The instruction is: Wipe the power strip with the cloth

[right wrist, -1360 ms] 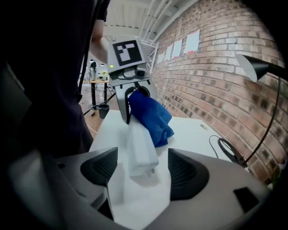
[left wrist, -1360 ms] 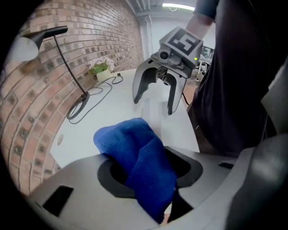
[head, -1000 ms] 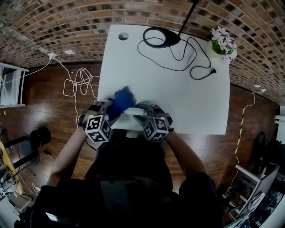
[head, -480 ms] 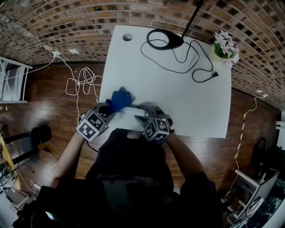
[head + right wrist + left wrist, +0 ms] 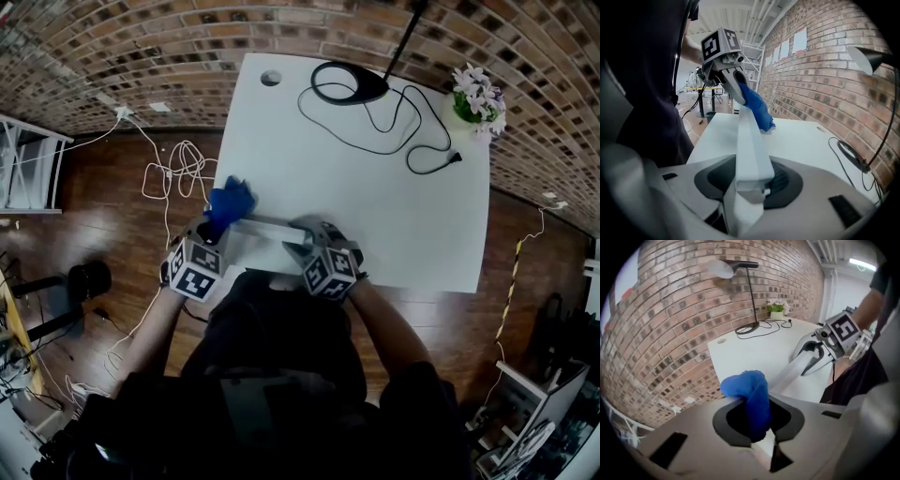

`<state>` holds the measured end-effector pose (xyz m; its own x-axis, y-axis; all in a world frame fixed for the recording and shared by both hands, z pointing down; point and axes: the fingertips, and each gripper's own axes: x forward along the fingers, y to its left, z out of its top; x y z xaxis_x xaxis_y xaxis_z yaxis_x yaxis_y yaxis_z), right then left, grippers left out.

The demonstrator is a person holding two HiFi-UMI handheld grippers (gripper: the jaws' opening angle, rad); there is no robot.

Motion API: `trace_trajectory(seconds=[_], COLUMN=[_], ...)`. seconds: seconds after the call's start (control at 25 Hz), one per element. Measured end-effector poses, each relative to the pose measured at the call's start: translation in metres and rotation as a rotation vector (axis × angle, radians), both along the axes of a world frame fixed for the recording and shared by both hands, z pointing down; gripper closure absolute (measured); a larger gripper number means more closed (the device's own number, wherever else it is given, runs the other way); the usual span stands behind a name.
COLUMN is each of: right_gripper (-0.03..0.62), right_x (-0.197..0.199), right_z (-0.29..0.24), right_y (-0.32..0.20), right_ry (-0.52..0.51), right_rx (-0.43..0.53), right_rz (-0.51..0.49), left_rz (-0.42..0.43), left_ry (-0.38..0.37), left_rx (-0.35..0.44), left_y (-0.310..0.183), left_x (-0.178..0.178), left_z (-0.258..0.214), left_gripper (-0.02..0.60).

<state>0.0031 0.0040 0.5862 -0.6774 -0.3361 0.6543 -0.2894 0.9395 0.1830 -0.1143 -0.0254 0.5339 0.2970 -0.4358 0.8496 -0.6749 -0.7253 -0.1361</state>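
Blue cloth (image 5: 752, 397) between left fingers (image 5: 684, 427) — strip (image 5: 750, 140), right fingers (image 5: 825, 192).

The person wore a dark shirt (image 5: 281, 352) with short sleeves (image 5: 417, 389), seen just off the near edge of the white table (image 5: 375, 187). Over that edge, the left gripper (image 5: 217, 231) and the right gripper (image 5: 298, 236) each had a light grey plastic body. Each carried a cube faced with black-and-white square markers. The left cube (image 5: 195, 273) sat by the table's near left corner, and the right cube (image 5: 330, 270) sat further along the same edge. Seen close, each body was a broad, smooth grey shell. It had a dark rounded recess (image 5: 730, 423) about the jaws and dark rectangular slots (image 5: 666, 447) set to either side.
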Motion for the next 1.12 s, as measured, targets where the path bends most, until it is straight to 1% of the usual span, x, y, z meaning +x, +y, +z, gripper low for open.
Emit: trace_trajectory(seconds=[0.04,0.08,0.12,0.16,0.2,0.24,0.32,0.4,0.48,0.6,0.68,0.72,0.76,0.84,0.88,0.92,0.96,1.0,1.04,1.12], right_gripper=[0.424,0.425,0.425,0.425,0.425,0.425,0.427,0.427,0.427,0.427,0.427,0.427,0.427,0.427,0.427,0.427,0.427,0.427,0.428,0.428], right_x=[0.0,0.0,0.0,-0.001,-0.001,0.0,0.0,-0.001,-0.001,-0.001,0.0,0.0,0.0,-0.001,-0.001,-0.001,-0.001,-0.002,-0.002,-0.002], right_z=[0.0,0.0,-0.001,-0.001,-0.001,-0.001,-0.001,-0.001,-0.002,-0.001,-0.001,-0.002,-0.002,-0.002,-0.002,-0.002,-0.001,-0.002,-0.002,-0.002], right_y=[0.0,0.0,-0.001,-0.001,0.0,0.0,0.0,0.0,0.001,0.001,0.001,0.001,0.001,0.001,0.001,0.002,0.001,0.001,0.0,0.0], right_ry=[-0.002,-0.005,-0.008,-0.01,-0.012,-0.012,-0.012,-0.013,-0.015,-0.017,-0.018,-0.019,-0.019,-0.016,-0.014,-0.014,-0.015,-0.019,-0.022,-0.024], right_rx=[-0.001,-0.003,-0.005,-0.009,-0.015,-0.019,-0.024,-0.025,-0.029,-0.033,-0.036,-0.037,-0.038,-0.04,-0.04,-0.04,-0.039,-0.036,-0.033,-0.025], right_rz=[-0.002,-0.002,-0.002,-0.002,-0.002,-0.002,-0.002,-0.002,0.0,0.001,0.004,0.005,0.006,0.008,0.01,0.015,0.02,0.024,0.026,0.027], left_rz=[0.029,0.053,0.071,0.083,0.094,0.105,0.128,0.128,0.099,0.047,0.04,0.048,0.062,0.081,0.075,0.058,0.032,0.003,-0.019,-0.032], left_ry=[-0.031,-0.047,-0.047,-0.036,-0.022,-0.011,0.01,0.05,0.092,0.116,0.136,0.139,0.128,0.084,0.073,0.082,0.108,0.136,0.154,0.149], left_rx=[0.007,-0.002,-0.031,-0.073,-0.113,-0.138,-0.152,-0.144,-0.104,-0.023,-0.001,-0.01,-0.035,-0.115,-0.151,-0.178,-0.192,-0.191,-0.177,-0.128], left_y=[0.003,0.006,0.01,0.014,0.018,0.021,0.025,0.024,0.015,-0.007,-0.022,-0.028,-0.032,-0.03,-0.028,-0.026,-0.025,-0.025,-0.025,-0.024], left_x=[0.001,0.003,0.004,0.005,0.005,0.005,0.003,0.002,-0.001,-0.012,-0.01,-0.006,-0.002,0.003,0.004,0.004,0.005,0.005,0.005,0.006], left_z=[0.003,0.005,0.006,0.006,0.005,0.003,-0.006,-0.018,-0.034,-0.051,-0.054,-0.051,-0.045,-0.029,-0.02,-0.013,-0.009,-0.007,-0.008,-0.008], left_gripper=[0.496,0.479,0.442,0.369,0.316,0.296,0.293,0.293,0.293,0.293,0.292,0.291,0.291,0.287,0.287,0.302,0.35,0.411,0.443,0.449])
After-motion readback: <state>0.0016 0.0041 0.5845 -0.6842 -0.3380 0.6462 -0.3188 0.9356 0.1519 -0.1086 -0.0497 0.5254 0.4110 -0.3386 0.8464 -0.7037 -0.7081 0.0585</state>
